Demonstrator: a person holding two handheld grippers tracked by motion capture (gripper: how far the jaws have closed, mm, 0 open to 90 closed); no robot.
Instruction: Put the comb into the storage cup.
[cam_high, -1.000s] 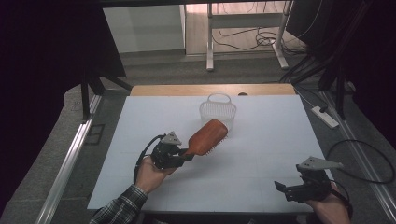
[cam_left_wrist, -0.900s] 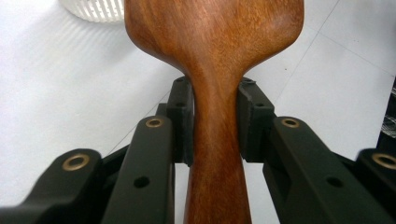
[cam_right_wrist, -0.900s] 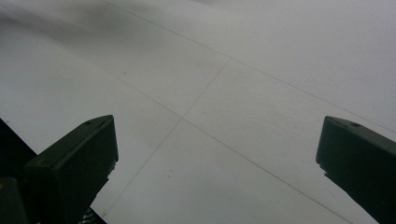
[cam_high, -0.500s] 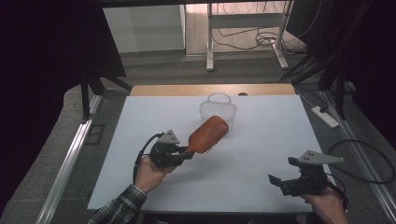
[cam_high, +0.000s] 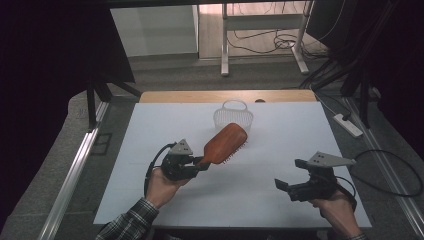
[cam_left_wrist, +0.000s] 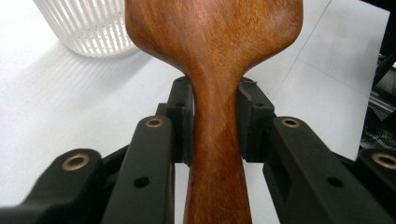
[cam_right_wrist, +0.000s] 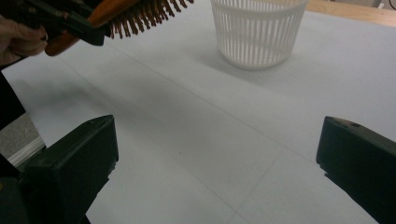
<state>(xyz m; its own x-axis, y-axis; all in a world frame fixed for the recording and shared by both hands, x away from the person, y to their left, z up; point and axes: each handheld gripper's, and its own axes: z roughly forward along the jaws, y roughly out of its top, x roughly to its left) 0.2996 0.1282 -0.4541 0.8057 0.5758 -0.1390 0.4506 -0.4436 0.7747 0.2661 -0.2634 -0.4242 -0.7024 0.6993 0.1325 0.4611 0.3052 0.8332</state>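
Left hand-held gripper (cam_high: 200, 163) pinches the wooden hairbrush (cam_high: 225, 143) at its narrow neck, head raised above the surface (cam_high: 280, 150) near the basket (cam_high: 233, 117). Stiff, smooth, probably head-heavy; neck grip looks sound. Right hand-held gripper (cam_high: 290, 176) spread, empty.

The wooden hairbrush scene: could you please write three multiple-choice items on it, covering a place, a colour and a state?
1. Where is the white basket?
A. beyond the brush head
B. beside the right hand
C. on the floor

2. What colour is the hairbrush?
A. blue
B. reddish-brown
C. green

3. How are the right tongs?
A. shut on the basket
B. shut on the brush
C. open, holding nothing

Answers: 1 A, the basket stands past the brush toward the table's far edge. 2 B, its wood is reddish-brown. 3 C, a wide gap shows; the left tongs clamp the handle.
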